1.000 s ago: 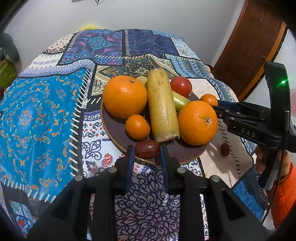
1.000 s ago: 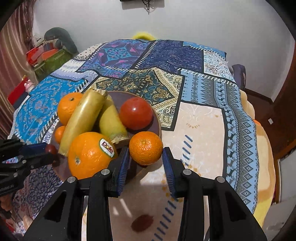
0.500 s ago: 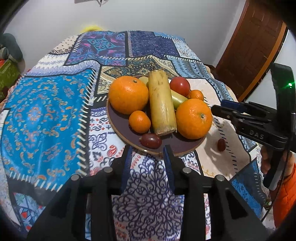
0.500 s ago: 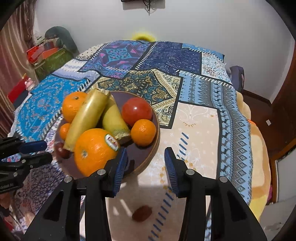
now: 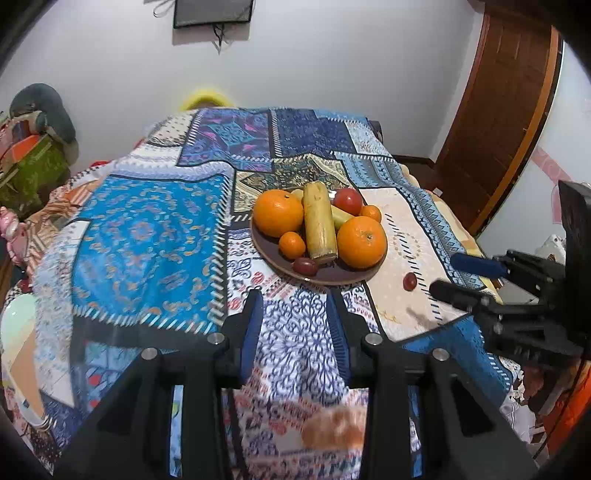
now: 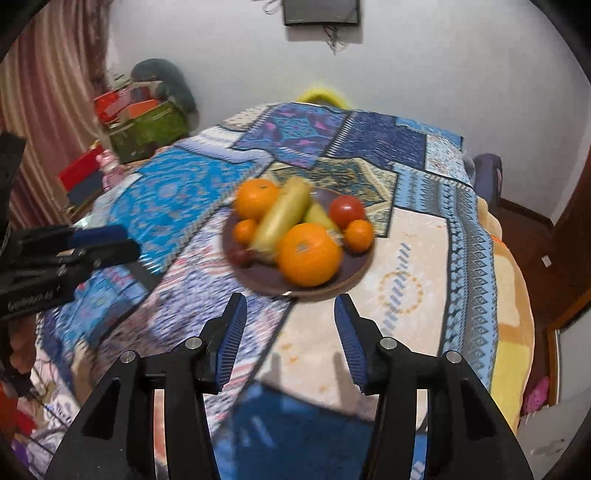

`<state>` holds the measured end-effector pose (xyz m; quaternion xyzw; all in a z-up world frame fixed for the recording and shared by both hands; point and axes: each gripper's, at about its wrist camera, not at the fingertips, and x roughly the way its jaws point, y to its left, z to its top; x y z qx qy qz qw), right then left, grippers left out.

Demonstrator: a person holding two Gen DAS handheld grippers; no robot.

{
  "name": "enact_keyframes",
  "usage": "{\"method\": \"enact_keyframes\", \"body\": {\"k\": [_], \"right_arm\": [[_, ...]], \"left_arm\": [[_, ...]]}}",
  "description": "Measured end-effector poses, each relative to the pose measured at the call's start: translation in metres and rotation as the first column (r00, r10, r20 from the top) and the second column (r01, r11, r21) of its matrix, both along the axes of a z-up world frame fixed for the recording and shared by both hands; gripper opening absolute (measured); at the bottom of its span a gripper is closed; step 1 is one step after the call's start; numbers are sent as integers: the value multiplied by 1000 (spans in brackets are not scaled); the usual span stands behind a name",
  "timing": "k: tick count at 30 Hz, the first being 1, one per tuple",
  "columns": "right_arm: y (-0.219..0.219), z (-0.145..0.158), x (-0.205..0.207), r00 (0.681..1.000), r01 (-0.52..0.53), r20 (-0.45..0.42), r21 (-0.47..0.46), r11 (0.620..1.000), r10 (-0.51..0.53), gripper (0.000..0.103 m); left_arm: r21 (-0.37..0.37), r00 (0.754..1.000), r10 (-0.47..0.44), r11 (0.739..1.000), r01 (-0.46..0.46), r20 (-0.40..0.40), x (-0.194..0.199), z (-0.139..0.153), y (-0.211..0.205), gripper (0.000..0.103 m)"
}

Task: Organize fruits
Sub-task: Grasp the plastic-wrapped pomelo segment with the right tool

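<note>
Left gripper (image 5: 293, 321) and right gripper (image 6: 290, 325) both empty, jaws opening, nothing between them. Just ahead of both, well clear of the fingertips: brown plate (image 5: 332, 275) on patchwork tablecloth (image 5: 147, 236), loaded with two big oranges (image 5: 361, 242), small mandarins (image 5: 291, 244), sugarcane piece (image 5: 319, 225), tomato (image 5: 348, 201), dark plum (image 5: 305, 266). Right of plate, between it and right gripper's fingers: stray plum (image 5: 410, 281) on cloth. Beyond: wooden door (image 5: 495, 110), wall screen (image 6: 320, 12).

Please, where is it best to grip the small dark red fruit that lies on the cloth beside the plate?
Probably across the middle of the small dark red fruit, coming from above with the open, empty right gripper; it lies alone, clear of the plate.
</note>
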<state>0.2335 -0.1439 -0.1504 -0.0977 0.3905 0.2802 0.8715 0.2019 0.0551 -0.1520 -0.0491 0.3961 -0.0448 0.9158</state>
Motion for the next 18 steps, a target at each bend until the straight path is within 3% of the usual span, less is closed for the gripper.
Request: {"method": "enact_keyframes", "body": {"k": [9, 18], "right_arm": [[22, -3, -56, 997, -78, -5, 4, 997, 78, 54], [49, -40, -81, 981, -167, -113, -57, 984, 160, 54]], "left_arm": [[28, 998, 57, 998, -58, 39, -54, 7, 15, 53], [15, 995, 96, 995, -96, 5, -81, -9, 31, 62]]}}
